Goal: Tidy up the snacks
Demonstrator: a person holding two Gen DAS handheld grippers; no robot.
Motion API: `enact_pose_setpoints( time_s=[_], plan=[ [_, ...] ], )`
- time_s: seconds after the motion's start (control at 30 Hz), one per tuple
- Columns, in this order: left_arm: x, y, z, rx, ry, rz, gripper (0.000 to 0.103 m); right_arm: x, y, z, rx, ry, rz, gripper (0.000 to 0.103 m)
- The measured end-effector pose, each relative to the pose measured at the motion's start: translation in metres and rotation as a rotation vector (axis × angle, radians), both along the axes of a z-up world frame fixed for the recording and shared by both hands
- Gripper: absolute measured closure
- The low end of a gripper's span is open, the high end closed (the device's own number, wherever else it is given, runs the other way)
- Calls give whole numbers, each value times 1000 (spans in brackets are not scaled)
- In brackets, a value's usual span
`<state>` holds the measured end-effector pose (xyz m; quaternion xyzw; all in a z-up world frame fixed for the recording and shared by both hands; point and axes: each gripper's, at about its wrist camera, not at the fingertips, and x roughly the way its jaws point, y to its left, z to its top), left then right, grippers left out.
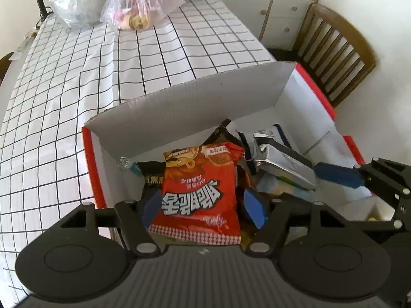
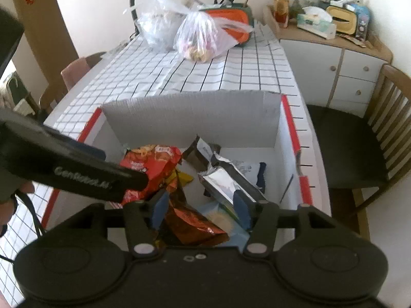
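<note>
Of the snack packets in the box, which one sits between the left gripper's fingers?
The red snack bag with large white lettering lies between the left gripper pads; the silver foil packet lies further right, by the right gripper.

An open cardboard box (image 2: 195,113) with red edges is seen on a table with a checked cloth (image 2: 231,74). Inside it, a red snack bag (image 2: 151,164), a silver packet (image 2: 226,179) and a brown packet (image 2: 195,223) are piled together. The right gripper (image 2: 200,205) is held over the box with its blue pads apart around the pile. The left gripper (image 2: 77,169) is seen reaching in beside the red bag. Two plastic bags (image 2: 195,38) are set at the far end.
</note>
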<state>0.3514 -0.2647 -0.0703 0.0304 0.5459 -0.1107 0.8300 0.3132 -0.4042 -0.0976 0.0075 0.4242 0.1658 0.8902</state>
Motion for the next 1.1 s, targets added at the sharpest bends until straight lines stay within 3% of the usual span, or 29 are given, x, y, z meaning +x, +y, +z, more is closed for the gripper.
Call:
enact_pose_setpoints(
  time_s=[0.33,0.67,0.83,0.93,1.0,1.1],
  plan=[
    [-44,28,35,-61,-124,-12,33,-40,-2,27,37,-78,-27,37],
    [-85,51,65,-79,-259,-2,32,-79,-3,57,93,-177,-91,16],
    [-109,61,78,-91,-329,-2,32,-99,1,69,94,-228,-107,15],
    [-121,66,84,-97,-362,-3,27,-109,4,75,90,-253,-120,13],
    [-129,69,87,-98,-379,-3,25,-114,5,79,93,-269,-134,0],
    [-138,75,89,-114,-382,-4,21,-122,7,82,92,-289,-148,0]
  ],
)
